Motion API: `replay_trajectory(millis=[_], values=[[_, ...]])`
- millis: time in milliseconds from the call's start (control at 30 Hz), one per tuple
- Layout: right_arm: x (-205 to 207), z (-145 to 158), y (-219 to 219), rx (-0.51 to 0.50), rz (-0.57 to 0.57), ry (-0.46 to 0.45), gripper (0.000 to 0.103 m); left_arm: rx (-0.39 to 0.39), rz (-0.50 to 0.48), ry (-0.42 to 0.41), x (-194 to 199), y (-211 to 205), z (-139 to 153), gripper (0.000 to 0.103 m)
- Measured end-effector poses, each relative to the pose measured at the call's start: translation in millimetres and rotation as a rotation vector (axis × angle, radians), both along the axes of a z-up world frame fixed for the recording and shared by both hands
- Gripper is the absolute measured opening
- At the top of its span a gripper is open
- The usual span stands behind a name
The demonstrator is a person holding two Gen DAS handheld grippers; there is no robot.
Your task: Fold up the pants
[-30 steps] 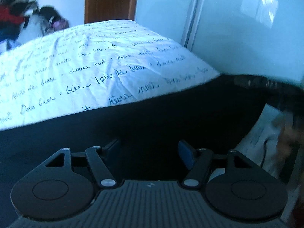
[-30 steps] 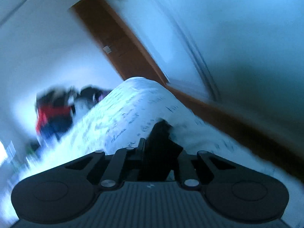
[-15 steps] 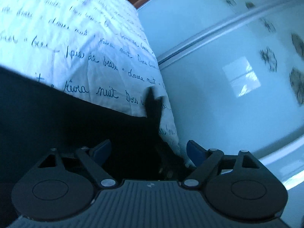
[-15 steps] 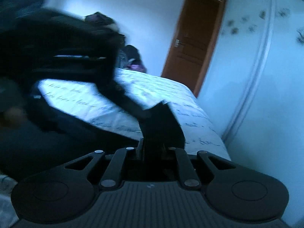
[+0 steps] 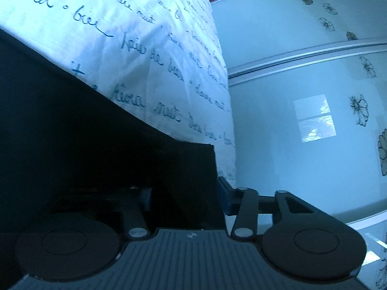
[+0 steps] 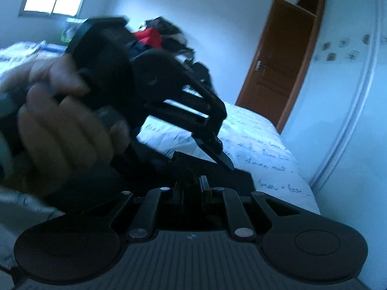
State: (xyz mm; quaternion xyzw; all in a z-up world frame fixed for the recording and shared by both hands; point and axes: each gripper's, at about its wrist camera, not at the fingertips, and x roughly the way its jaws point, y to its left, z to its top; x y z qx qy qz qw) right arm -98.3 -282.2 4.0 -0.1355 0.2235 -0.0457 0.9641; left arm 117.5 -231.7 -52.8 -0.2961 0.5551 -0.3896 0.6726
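Pants [image 5: 96, 149], black, are lying on the bed [image 5: 154, 48], one corner sitting between the left gripper [image 5: 183, 193] fingers, whose jaws have just been closing around it. Right gripper [image 6: 191, 186] is pinching a pants edge nearby. Farther off, a brown door [image 6: 280, 72] is standing right.

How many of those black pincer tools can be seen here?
2. The left gripper, held in a hand, reaches down to the black pants; the right gripper is clamped on them below.
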Motion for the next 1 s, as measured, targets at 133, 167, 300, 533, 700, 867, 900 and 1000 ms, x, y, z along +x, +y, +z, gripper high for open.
replay_trajectory(millis=[133,167,300,533,700,867,900,1000], values=[[-0.8,-5.7,6.3,-0.054,-0.014,0.018,0.012,0.032,0.015,-0.002,0.7,3.4,-6.4,0.018],[-0.5,-5.4,6.8,-0.064,-0.022,0.021,0.013,0.034,0.016,-0.006,0.3,4.3,-7.4,0.016],[-3.0,-8.6,10.4,-0.115,-0.035,0.026,0.028,0.045,0.017,-0.044,-1.7,5.3,-5.6,0.012],[-9.3,-9.0,13.1,-0.17,-0.019,0.022,0.025,0.125,-0.012,-0.239,-16.9,7.2,14.4,0.012],[-5.2,-10.2,23.5,-0.126,0.03,0.043,0.016,0.218,-0.056,-0.427,-31.7,18.9,30.4,0.012],[-2.7,-10.0,27.1,-0.019,0.084,0.059,0.016,0.319,-0.076,-0.575,-39.5,27.7,38.2,0.012],[-0.5,-10.3,27.7,-0.005,0.091,0.063,0.013,0.333,-0.075,-0.589,-38.9,27.1,38.6,0.012],[1.3,-12.0,31.4,0.001,0.1,0.063,0.012,0.354,-0.074,-0.617,-39.3,33.0,39.8,0.012]])
